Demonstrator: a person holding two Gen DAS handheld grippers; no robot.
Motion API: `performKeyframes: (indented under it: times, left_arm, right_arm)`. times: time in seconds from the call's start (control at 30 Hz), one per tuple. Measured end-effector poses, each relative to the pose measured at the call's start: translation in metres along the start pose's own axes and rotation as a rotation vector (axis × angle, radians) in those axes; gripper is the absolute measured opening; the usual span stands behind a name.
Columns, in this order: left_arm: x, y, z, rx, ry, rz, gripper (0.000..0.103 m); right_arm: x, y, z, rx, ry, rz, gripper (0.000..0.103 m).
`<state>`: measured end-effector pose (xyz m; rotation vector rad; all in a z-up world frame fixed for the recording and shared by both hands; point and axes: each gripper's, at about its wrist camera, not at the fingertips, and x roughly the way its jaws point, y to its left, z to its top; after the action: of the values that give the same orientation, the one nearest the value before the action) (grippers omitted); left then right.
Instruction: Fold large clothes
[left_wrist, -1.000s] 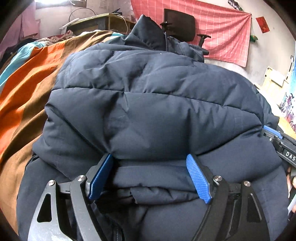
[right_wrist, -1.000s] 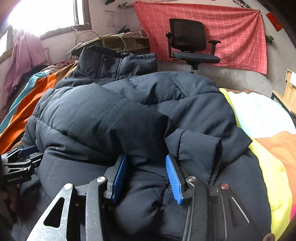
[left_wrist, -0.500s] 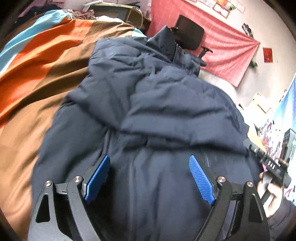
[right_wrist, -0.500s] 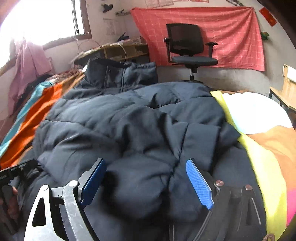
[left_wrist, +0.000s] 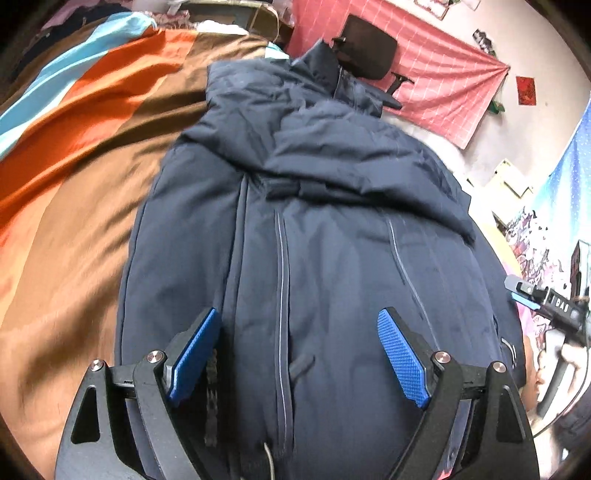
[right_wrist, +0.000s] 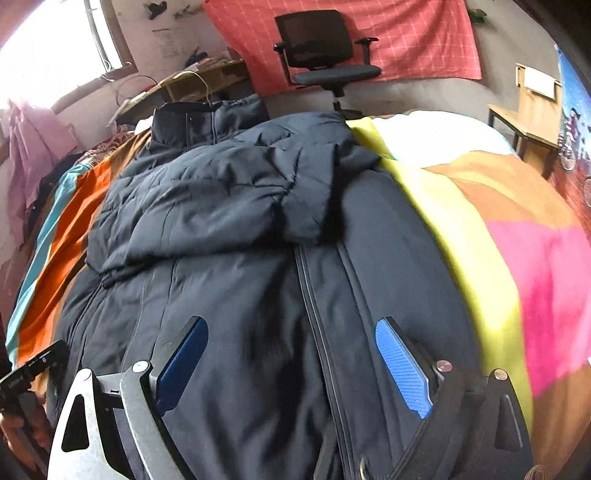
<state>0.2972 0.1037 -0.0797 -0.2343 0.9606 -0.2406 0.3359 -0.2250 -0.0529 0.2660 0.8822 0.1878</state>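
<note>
Puffer jacket (left_wrist: 314, 258), dark navy, quilted, one item. Left wrist view: lies lengthwise on a bed, collar (left_wrist: 321, 66) toward the far edge, hem toward the camera; both sleeves folded across the chest, zipper line (left_wrist: 282, 295) running down the lower front. Bedspread (left_wrist: 85, 177) under it, striped in light blue, orange and brown, bare along the bed's left side. Left hand-held gripper (left_wrist: 299, 354): jaws wide apart above the jacket's lower front, blue pads clear of the fabric, nothing held. Right hand-held gripper (left_wrist: 546, 306) shows at the bed's right edge, with part of the person's hand below it. Far background: black office chair (left_wrist: 369, 55) before a pink checked wall cloth (left_wrist: 443, 85).

Right wrist view: same jacket, folded sleeve cuff (right_wrist: 306, 214) lying over the zipper (right_wrist: 317, 332). Bedspread on the right side yellow-green, brown and pink (right_wrist: 535, 277). Right hand-held gripper (right_wrist: 291, 365): jaws have just been opening and stand wide over the lower front, nothing gripped. Left hand-held gripper (right_wrist: 29, 373) at the bed's left edge. Beyond the far edge: office chair (right_wrist: 325, 48), cluttered desk (right_wrist: 199, 81), bright window (right_wrist: 48, 40).
</note>
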Motion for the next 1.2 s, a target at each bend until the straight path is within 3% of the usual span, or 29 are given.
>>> performKeyframes:
  times: [0.23, 0.33, 0.43, 0.67, 0.83, 1.03, 1.2]
  left_arm:
    - [0.006, -0.012, 0.017, 0.092, 0.155, 0.006, 0.083]
    - [0.011, -0.009, 0.039, 0.081, 0.214, -0.021, 0.083]
    - [0.012, -0.011, 0.072, 0.104, 0.222, -0.019, 0.083]
    - [0.024, -0.014, 0.174, 0.147, 0.119, 0.049, 0.083]
    - [0.047, -0.022, 0.255, 0.149, -0.009, 0.083, 0.083]
    - [0.090, -0.039, 0.344, 0.180, -0.173, 0.097, 0.083]
    - [0.135, -0.043, 0.403, 0.151, -0.215, 0.136, 0.083]
  right_arm:
    - [0.008, 0.019, 0.009, -0.007, 0.254, -0.009, 0.099]
    - [0.012, 0.026, 0.022, 0.006, 0.312, 0.026, 0.099]
    - [0.013, 0.030, 0.042, 0.010, 0.329, 0.051, 0.099]
    - [0.029, 0.040, 0.110, -0.060, 0.329, 0.057, 0.099]
    - [0.061, 0.044, 0.170, -0.103, 0.286, 0.099, 0.099]
    - [0.129, 0.033, 0.251, -0.055, 0.175, 0.183, 0.099]
    - [0.188, 0.022, 0.311, 0.039, 0.102, 0.239, 0.099]
